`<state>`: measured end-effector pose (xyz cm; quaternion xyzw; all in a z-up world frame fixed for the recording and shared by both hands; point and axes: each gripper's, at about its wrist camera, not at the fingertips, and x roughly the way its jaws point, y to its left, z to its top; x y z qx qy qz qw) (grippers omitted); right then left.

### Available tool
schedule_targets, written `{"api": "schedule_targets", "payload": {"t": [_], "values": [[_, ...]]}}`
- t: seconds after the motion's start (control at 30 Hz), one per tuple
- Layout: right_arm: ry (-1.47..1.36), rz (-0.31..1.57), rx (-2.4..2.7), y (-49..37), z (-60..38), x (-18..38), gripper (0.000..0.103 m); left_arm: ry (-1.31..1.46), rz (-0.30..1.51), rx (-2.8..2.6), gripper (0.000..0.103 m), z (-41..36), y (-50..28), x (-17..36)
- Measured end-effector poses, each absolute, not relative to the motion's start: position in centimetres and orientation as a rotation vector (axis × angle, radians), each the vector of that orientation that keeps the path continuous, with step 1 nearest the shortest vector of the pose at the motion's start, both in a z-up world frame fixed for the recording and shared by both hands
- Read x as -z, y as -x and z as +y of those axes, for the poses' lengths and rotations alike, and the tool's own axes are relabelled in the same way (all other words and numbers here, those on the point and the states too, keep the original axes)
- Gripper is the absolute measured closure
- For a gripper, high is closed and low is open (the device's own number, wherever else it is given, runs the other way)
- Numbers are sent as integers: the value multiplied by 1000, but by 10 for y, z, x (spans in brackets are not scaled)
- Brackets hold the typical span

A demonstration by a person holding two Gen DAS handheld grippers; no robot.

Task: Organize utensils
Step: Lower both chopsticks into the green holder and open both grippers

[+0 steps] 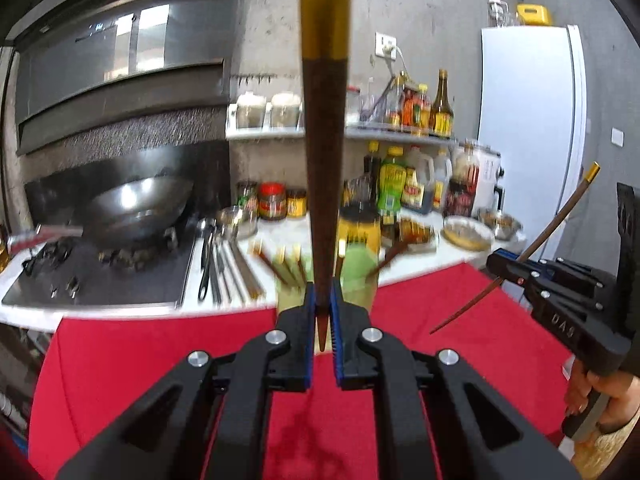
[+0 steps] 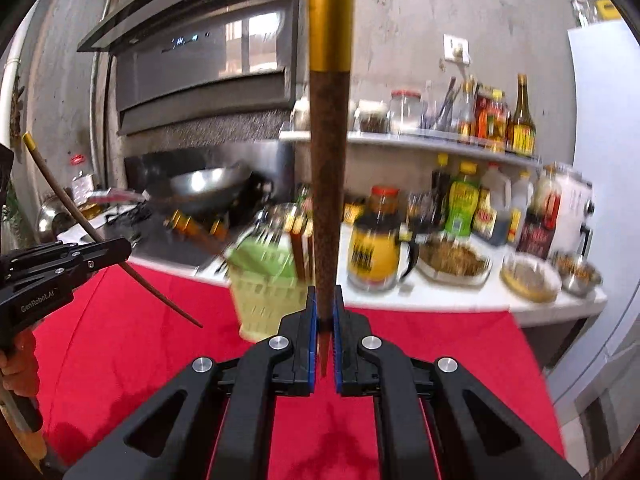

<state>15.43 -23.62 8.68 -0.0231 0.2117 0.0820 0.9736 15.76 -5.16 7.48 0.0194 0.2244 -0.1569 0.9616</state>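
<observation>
My left gripper (image 1: 322,312) is shut on a brown chopstick (image 1: 323,168) with a gold cap, held upright with its tip between the pads. My right gripper (image 2: 325,320) is shut on a second brown gold-capped chopstick (image 2: 326,160), also upright. Each gripper shows in the other's view, the right one (image 1: 496,270) with its chopstick (image 1: 532,248), the left one (image 2: 124,252) with its chopstick (image 2: 80,224). A pale green slotted utensil holder (image 2: 268,296) stands on the red cloth ahead, with several chopsticks in it; it also shows blurred in the left wrist view (image 1: 352,276).
A red cloth (image 1: 160,360) covers the table below. Behind it runs a white counter (image 2: 420,300) with a gas stove and wok (image 1: 136,208), loose metal utensils (image 1: 220,264), a yellow mug (image 2: 372,256), bowls of food (image 2: 452,260), jars and bottles. A white fridge (image 1: 528,136) stands right.
</observation>
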Motion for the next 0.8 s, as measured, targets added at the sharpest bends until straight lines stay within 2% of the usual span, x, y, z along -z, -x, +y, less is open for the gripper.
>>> {"api": "schedule_targets", "payload": {"t": [0.33,0.63,0.7,0.73,0.77,0.8], "values": [[30,350,-173,-226,-235,-116,96,-47,453,315,96,-74,-238,-95],[9,489,-263,-274,-215,-80,94,-81,539,322,96,-78,-276,-66],[0,489,-264,-275,-216,-79,79,-96,530,319,96,-79,-277,-64],[-3,482,-260,-275,-216,-80,56,-104,523,317,93,-79,-277,-65],[-4,468,-254,-273,-217,-82,46,-108,516,310,83,-79,-277,-66],[-1,461,-247,-271,-218,-84,46,-106,509,305,74,-78,-276,-68]]}}
